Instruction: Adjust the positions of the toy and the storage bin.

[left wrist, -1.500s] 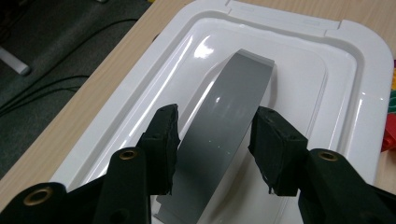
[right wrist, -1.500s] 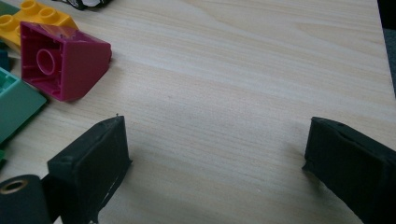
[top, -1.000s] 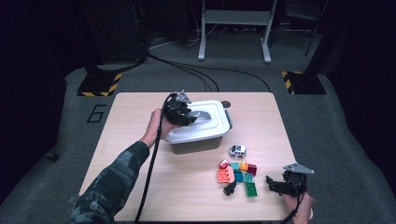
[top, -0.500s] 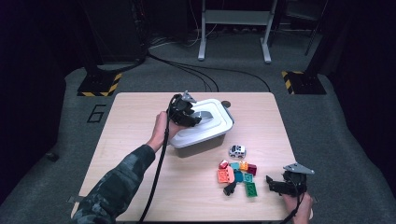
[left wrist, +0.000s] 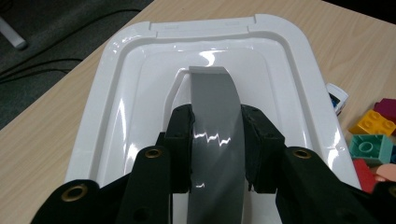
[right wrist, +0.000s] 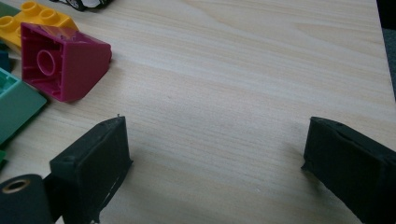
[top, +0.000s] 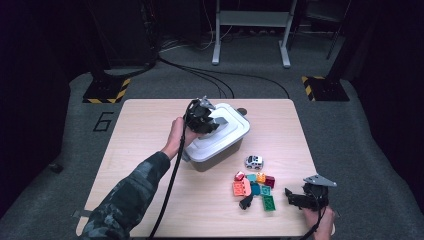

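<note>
Both jaws of the left gripper [left wrist: 215,140] have just closed, pinching the grey handle [left wrist: 212,107] of the white lid [left wrist: 140,93]; the right gripper [right wrist: 217,163] rests spread over the table [right wrist: 233,70] near the magenta brick [right wrist: 60,63].

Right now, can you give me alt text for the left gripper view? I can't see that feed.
The left gripper is shut on the grey handle of a white bin lid, which sits on a light wooden table. Coloured toy bricks lie at the right edge.
</note>
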{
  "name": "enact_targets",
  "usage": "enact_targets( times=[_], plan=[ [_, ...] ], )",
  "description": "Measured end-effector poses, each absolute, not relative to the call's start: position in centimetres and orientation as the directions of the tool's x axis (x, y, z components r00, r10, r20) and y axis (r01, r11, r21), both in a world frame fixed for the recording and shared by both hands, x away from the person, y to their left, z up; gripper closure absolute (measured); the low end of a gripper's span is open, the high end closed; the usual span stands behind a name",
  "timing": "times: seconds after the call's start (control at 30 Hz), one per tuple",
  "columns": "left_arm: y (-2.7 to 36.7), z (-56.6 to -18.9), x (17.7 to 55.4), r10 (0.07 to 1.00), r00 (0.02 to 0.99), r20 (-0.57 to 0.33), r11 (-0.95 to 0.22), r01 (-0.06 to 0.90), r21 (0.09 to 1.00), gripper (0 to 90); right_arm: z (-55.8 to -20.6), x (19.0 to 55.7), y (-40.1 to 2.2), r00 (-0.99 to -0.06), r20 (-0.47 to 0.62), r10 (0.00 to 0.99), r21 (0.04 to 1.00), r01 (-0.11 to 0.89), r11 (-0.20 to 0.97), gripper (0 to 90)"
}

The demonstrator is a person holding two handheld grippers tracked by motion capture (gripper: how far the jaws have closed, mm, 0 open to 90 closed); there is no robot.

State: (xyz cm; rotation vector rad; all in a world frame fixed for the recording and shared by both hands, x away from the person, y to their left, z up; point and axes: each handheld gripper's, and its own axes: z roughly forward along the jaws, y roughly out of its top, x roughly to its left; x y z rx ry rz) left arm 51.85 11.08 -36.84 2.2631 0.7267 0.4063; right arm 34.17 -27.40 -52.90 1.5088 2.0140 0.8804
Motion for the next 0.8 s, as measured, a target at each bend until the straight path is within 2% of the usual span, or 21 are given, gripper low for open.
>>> enact_targets(
  times=[0.8],
  plan=[
    [8.4,-37.0,52.2,0.679,0.733,0.043,-0.522,0.440,0.731,66.9,-52.9,34.2,-27.4,-0.284,0.007,0.959,0.730,0.657,0.189,6.2]
  ],
)
